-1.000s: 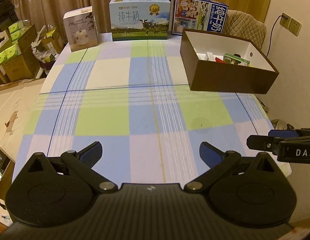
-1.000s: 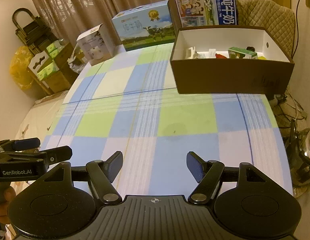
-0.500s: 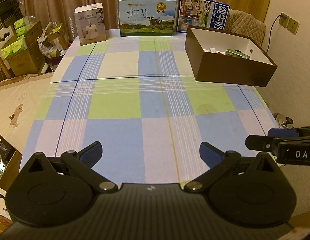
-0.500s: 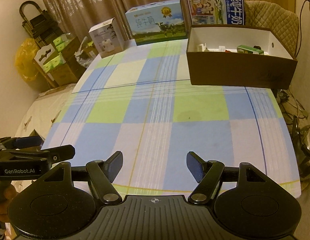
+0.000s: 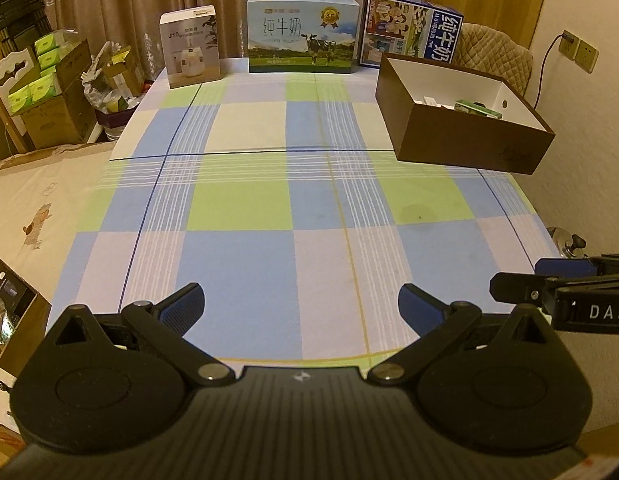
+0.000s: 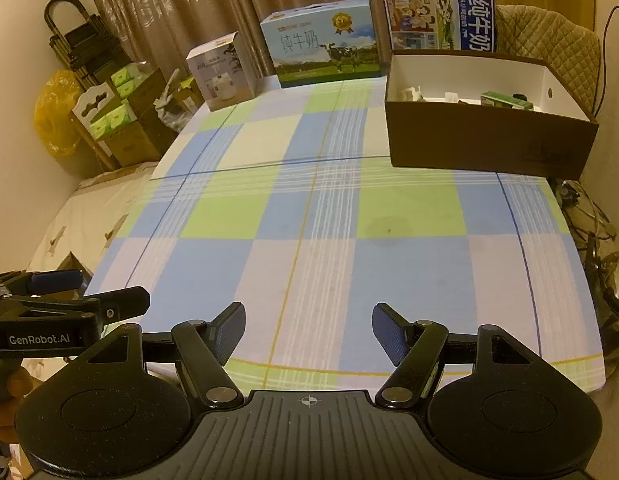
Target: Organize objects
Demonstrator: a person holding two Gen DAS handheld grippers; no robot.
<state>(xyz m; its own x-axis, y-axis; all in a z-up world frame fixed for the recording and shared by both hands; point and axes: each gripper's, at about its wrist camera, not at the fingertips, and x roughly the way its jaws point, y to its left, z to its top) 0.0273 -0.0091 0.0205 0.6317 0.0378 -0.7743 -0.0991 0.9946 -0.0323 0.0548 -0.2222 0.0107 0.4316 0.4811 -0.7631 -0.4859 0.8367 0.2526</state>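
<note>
A brown box (image 5: 465, 140) with a white inside stands at the table's far right; it also shows in the right wrist view (image 6: 489, 140). Inside lie a green carton (image 6: 505, 100) and small white items (image 6: 413, 94). My left gripper (image 5: 301, 306) is open and empty above the table's near edge. My right gripper (image 6: 308, 330) is open and empty, also at the near edge. Each gripper shows at the side of the other's view, the right one (image 5: 557, 280) and the left one (image 6: 89, 294).
A checked cloth (image 5: 289, 200) covers the table. At the far edge stand a white appliance box (image 5: 189, 52), a milk carton case (image 5: 301, 38) and a blue milk case (image 5: 409, 36). A padded chair (image 5: 493, 56) is behind the box. Cardboard boxes (image 5: 49, 104) are stacked left.
Both grippers have drawn back toward the near edge of the table, so more of the cloth and its front border shows. Both stay open and empty.
</note>
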